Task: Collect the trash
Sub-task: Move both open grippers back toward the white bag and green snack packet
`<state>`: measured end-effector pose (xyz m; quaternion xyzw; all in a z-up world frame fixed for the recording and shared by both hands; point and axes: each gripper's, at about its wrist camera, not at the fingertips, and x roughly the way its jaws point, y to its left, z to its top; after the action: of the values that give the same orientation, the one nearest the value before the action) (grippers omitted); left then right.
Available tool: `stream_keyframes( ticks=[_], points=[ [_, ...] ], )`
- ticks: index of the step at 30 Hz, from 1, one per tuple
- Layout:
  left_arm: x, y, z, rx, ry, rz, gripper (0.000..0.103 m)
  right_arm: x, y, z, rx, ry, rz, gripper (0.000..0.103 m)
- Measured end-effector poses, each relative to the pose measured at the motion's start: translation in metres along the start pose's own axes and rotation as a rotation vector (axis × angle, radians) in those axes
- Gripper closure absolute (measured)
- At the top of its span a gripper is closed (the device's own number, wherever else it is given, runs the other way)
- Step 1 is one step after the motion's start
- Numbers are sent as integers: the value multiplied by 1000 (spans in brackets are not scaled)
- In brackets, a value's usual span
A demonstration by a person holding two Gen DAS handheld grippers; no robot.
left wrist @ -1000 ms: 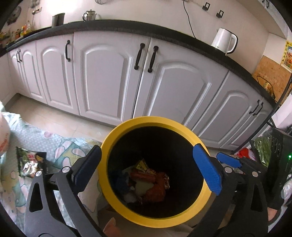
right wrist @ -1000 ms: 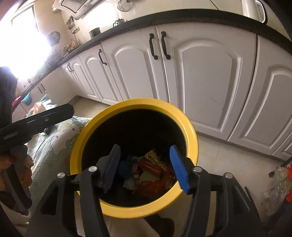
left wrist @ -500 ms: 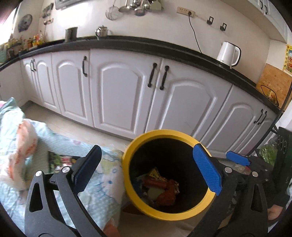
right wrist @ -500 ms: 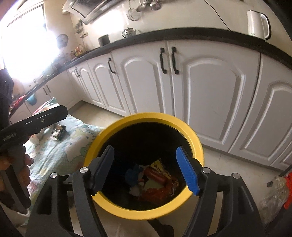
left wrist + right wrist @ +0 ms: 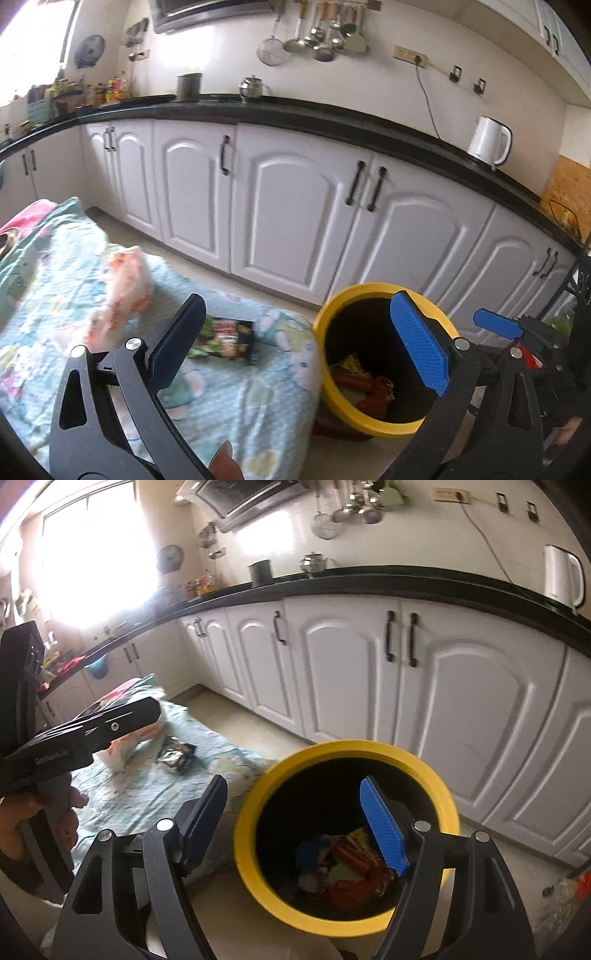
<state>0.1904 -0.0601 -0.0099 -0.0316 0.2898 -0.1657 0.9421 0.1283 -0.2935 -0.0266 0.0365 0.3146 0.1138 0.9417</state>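
Both tools empty, jaws apart.
Yellow bin (image 5: 347,834) contents indistinct; dark wrapper (image 5: 225,338) lies on patterned cloth (image 5: 236,398) beside white cabinets (image 5: 295,210).

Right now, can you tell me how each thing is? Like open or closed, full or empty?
Left gripper: open, holding nothing.
Right gripper: open, holding nothing.
Yellow bin: upright, no lid, some trash at the bottom.
Dark snack wrapper: lying flat on the patterned cloth, not picked up yet.
Orange-and-white bag: crumpled on the cloth.
Cabinet doors: shut.
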Motion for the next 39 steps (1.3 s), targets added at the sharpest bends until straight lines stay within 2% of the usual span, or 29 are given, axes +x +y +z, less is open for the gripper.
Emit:
stream_keyframes(
  ticks=[12, 17, 22, 27, 36, 39],
  points=[
    [-21, 80, -5, -90, -22, 151, 11, 33, 57, 16, -79, 26, 96, 30],
    [-23, 113, -10, -132, -11, 208, 11, 59, 79, 25, -110, 49, 146, 30],
    [-16, 142, -15, -173, 13, 248, 11, 96, 101, 33, -156, 110, 172, 30],
    [-4, 164, -22, -205, 49, 255, 11, 138, 121, 38, -226, 172, 172, 30],
    [26, 184, -30, -249, 127, 217, 11, 194, 139, 39, -260, 260, 194, 31],
    [33, 185, -32, -248, 145, 205, 11, 206, 142, 36, -254, 285, 199, 38]
  ],
)
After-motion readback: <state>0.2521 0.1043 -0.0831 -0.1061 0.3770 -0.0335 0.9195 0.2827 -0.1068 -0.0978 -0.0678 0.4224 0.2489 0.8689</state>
